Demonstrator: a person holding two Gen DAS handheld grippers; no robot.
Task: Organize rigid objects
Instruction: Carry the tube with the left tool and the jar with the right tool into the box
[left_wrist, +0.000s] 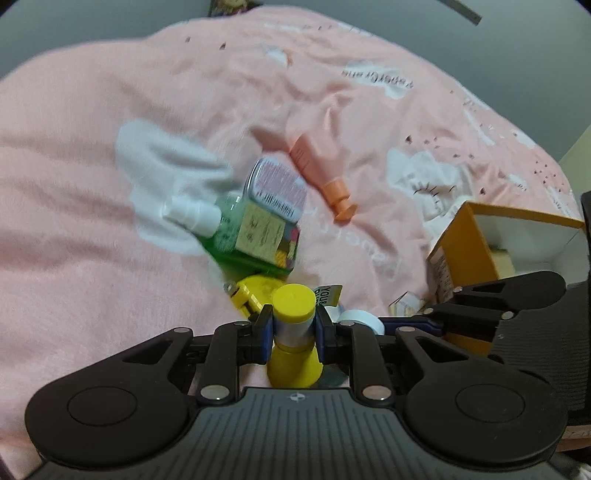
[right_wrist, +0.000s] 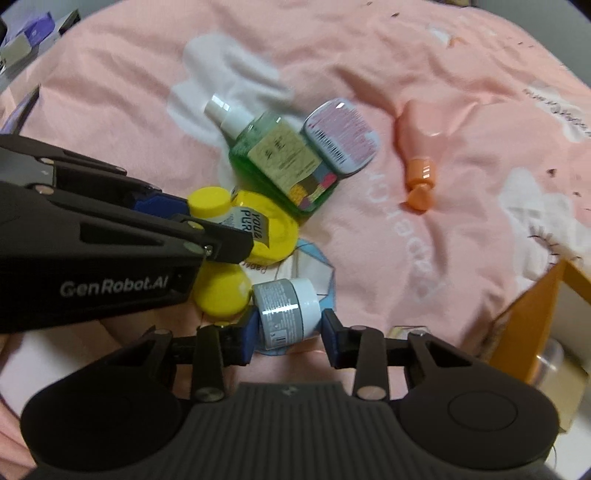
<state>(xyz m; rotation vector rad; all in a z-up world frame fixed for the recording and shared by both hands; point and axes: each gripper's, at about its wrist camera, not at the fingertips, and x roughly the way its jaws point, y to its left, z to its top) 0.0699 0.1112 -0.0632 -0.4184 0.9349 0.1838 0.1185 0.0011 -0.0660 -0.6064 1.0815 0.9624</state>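
While tilted down over the pink bed (left_wrist: 92, 221), left tool (left_wrist: 293, 330) pinching a yellow-capped bottle (left_wrist: 293, 306), green spray bottle (left_wrist: 236, 229) beyond. From the right wrist: right tool (right_wrist: 288, 332) spread around a small white jar (right_wrist: 286, 310), left pad touching, right pad just apart.

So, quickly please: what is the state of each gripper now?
Left gripper: closed on the small yellow-capped plastic bottle.
Right gripper: around the small white round jar, right pad not touching.
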